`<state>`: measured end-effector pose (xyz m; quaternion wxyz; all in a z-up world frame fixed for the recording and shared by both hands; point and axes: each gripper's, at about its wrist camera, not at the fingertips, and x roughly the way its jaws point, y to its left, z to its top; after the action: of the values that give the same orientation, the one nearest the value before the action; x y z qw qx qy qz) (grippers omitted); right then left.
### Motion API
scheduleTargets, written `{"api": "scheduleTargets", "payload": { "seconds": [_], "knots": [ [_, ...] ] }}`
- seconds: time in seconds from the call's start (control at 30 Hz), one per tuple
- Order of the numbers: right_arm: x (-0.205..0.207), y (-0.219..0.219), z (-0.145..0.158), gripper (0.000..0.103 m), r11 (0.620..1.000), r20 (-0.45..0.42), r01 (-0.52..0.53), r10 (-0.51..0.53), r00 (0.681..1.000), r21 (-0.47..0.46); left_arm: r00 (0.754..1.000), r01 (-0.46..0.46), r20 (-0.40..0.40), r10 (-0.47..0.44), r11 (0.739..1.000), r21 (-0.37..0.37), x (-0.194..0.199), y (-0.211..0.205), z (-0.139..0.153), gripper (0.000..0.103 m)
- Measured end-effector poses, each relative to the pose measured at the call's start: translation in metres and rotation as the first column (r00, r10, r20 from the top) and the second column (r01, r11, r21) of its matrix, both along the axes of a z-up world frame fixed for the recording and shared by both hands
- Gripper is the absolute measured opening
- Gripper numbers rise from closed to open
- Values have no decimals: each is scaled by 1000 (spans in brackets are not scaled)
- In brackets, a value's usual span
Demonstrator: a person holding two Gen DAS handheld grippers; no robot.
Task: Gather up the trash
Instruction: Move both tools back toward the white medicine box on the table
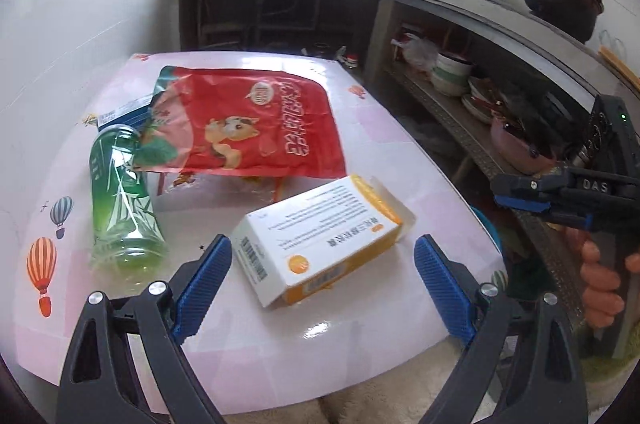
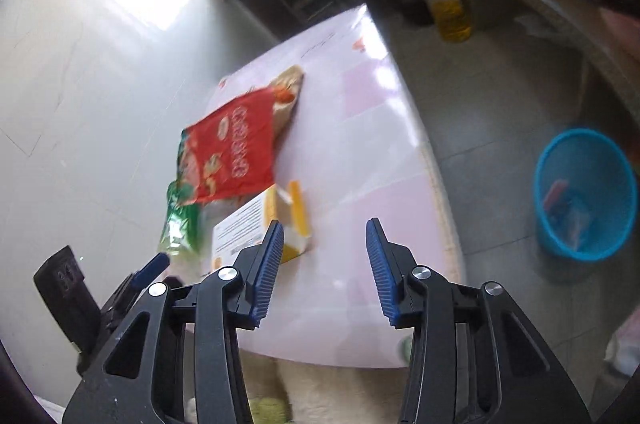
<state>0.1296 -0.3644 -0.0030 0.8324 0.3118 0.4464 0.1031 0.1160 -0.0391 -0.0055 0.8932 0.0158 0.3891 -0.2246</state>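
Left gripper [image 1: 323,262]: jaws wide apart, empty, straddling near end of medicine box [image 1: 320,238] without touching. Right gripper [image 2: 325,272]: jaws apart, narrower gap, nothing between. "DAS" embossed on right gripper body. Box: white-orange cardboard, end flap open, barcode, print too small to read. Beside it on table [image 1: 360,324]: green clear plastic bottle [image 1: 122,200] lying down, crinkled red snack bag [image 1: 256,126] with cartoon animal. Blue mesh wastebasket [image 2: 586,194] on floor, wrappers inside.

The left gripper [image 1: 323,264] hangs over the table [image 1: 360,152], jaws wide apart and empty, with the box [image 1: 320,232] between them. A green bottle [image 1: 120,196] lies left, touching the red bag [image 1: 256,124]. The right gripper [image 1: 532,192] shows at the right edge.
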Motion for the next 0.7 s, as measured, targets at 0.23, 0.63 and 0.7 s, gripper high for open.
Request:
{"api": "scheduleTargets", "payload": {
  "seconds": [0.23, 0.63, 0.7],
  "knots": [
    [-1, 37, -13, 41, 994, -96, -67, 75, 993, 84, 1000, -10, -14, 9, 999, -38, 20, 0, 7, 90],
    [-1, 36, -26, 41, 989, -141, -72, 90, 986, 129, 973, -80, -212, 89, 995, 53, 96, -27, -35, 90],
    [0, 33, -30, 41, 988, -156, -65, 87, 984, 138, 969, -84, -230, 94, 995, 55, 98, -30, -38, 90]
  ]
}}
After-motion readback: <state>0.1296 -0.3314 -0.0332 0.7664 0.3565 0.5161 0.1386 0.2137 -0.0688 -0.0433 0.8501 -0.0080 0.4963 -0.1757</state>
